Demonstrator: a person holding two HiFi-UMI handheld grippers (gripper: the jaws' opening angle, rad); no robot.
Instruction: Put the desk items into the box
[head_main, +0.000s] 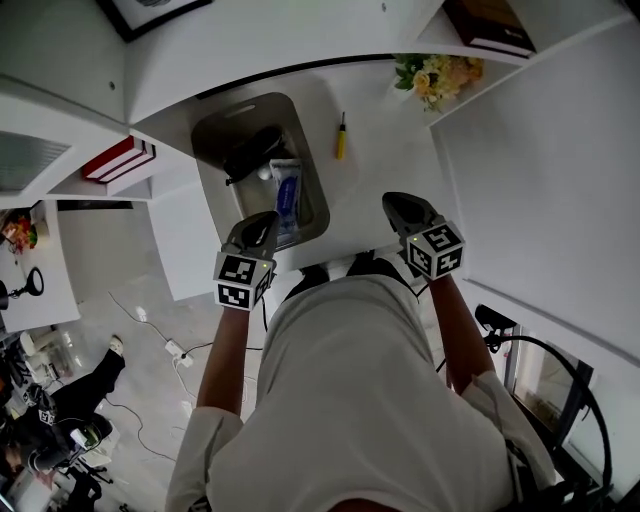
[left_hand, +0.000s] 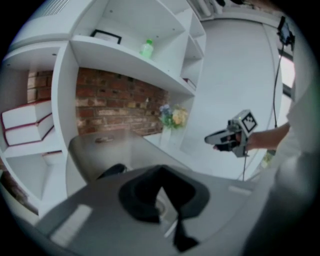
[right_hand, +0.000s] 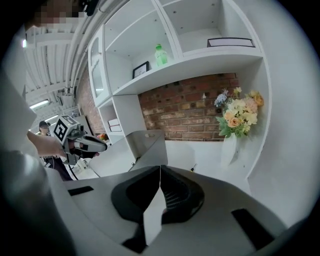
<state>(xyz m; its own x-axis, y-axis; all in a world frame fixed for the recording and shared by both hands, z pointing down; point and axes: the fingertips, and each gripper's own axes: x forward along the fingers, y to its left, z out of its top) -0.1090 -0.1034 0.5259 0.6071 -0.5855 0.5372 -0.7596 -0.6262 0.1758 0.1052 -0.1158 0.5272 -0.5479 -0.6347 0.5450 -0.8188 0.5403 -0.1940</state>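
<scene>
Books (head_main: 118, 158) with red and white covers lay stacked on the shelf at your far left. To their right the grey box (head_main: 213, 178) stood on the left part of the white desk (head_main: 380, 165). It already held a dark bundle (head_main: 250, 150) at its far end and a blue-and-white tube (head_main: 285, 195) lying lengthwise toward the near end. You held the left gripper (head_main: 266, 222) at the box's near edge, and in the head view its nose overlapped the rim just beside the tube. Its jaws were pressed together with nothing between them. Right of the box and apart from it, toward the far side of the desk, a small yellow-handled tool (head_main: 341, 135) with a dark tip lay alone on the bare surface, not in the box. You held the right gripper (head_main: 396, 203) over the near part of the desk, right of the box and nearer to you than the tool, touching neither. Its jaws were likewise closed and empty. Farther right, a bunch of pale yellow flowers (head_main: 440, 75) stood in the far corner of the desk, against the white shelving.
</scene>
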